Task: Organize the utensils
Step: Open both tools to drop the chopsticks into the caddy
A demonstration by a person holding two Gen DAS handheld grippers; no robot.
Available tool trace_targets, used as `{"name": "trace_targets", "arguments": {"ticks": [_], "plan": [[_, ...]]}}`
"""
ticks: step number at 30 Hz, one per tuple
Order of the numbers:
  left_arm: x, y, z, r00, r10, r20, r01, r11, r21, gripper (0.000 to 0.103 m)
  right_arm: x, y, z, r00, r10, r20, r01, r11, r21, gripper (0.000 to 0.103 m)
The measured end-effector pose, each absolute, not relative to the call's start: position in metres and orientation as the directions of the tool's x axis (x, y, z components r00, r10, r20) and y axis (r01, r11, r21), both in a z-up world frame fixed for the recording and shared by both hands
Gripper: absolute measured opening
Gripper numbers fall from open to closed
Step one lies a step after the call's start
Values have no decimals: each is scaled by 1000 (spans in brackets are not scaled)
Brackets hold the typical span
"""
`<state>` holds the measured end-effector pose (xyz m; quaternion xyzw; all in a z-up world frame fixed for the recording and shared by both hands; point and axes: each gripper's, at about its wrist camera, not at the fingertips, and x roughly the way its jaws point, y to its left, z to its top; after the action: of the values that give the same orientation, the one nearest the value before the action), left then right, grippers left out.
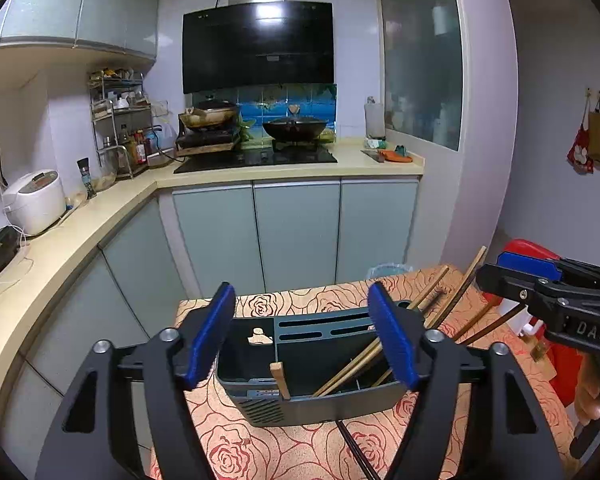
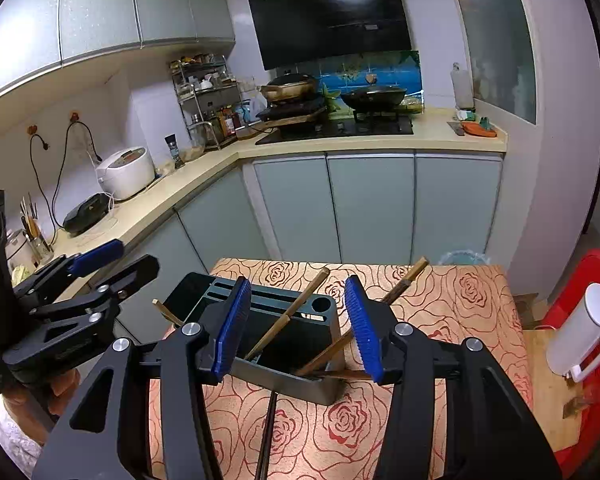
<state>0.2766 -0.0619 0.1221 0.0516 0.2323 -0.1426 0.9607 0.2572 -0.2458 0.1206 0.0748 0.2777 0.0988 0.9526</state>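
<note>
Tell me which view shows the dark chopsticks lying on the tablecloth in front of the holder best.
The right wrist view: the dark chopsticks run from the utensil holder toward the camera, seen between the open fingers of the right gripper. The left wrist view shows only a shorter stretch, partly behind a finger of the left gripper.

Evenly lit, sharp frames — glare on the range hood (image 1: 258, 46), fisheye-bent edges.

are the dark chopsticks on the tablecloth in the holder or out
Out. The dark chopsticks lie flat on the rose tablecloth in front of the utensil holder, while several wooden chopsticks lean inside it.
</note>
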Motion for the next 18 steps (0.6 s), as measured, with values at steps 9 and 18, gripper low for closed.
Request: {"name": "trace_targets", "arguments": {"ticks": [9, 18], "plan": [[247, -48, 115, 859, -259, -441, 307, 951, 39, 78, 232, -255, 131, 867, 183, -463, -129, 981, 145, 52], [222, -28, 83, 838, -240, -489, 283, 959, 14, 80, 195, -252, 126, 886, 159, -436, -135, 987, 87, 52]]}}
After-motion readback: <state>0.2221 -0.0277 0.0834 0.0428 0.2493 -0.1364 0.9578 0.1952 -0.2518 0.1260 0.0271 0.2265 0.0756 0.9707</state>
